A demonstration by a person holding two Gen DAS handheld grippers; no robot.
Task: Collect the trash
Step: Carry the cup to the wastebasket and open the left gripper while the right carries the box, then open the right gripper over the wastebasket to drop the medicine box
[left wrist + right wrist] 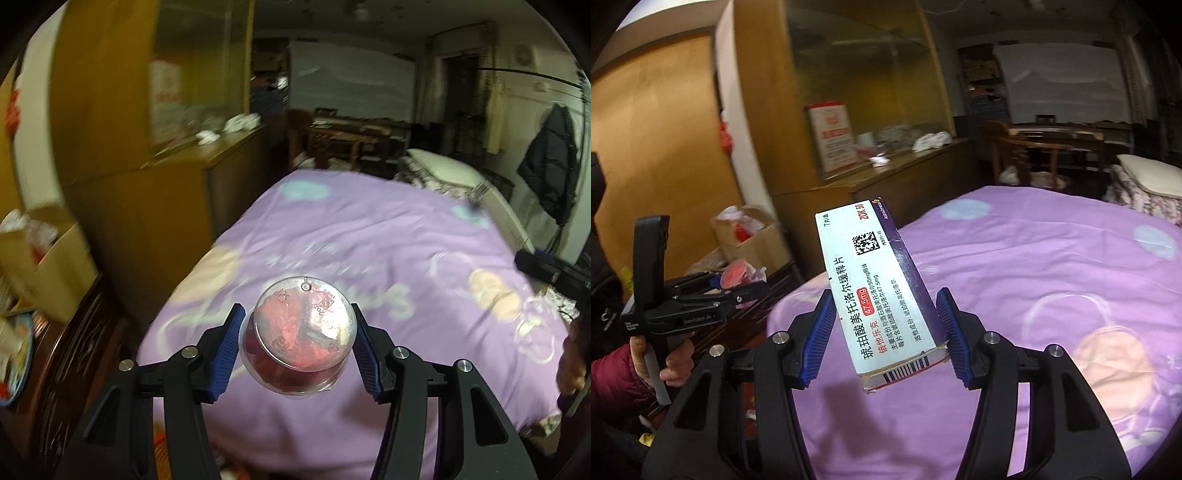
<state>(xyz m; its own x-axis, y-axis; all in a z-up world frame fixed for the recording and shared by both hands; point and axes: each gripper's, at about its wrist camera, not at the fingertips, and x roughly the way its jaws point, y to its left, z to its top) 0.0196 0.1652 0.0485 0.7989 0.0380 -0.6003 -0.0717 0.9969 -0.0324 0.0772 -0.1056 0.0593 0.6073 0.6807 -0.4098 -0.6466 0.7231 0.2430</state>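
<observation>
My left gripper (297, 325) is shut on a clear plastic cup (301, 332) with red wrappers inside, its round bottom facing the camera, held in the air above the purple bed cover (369, 229). My right gripper (884, 317) is shut on a white and purple medicine box (879, 291), which sticks up and away between the blue pads. In the right wrist view the left gripper (738, 278) shows at the left, carried by a hand in a red sleeve (613, 373), with the cup (735, 277) in its jaws. A cardboard box (753, 240) with trash stands beyond it.
The bed (1052, 258) fills the middle and right, pillows (1152, 181) at its far end. A wooden cabinet (155, 192) with a counter runs along the left. A dark carved chest (74, 350) sits low left under the cardboard box (44, 258). A dark jacket (554, 166) hangs at right.
</observation>
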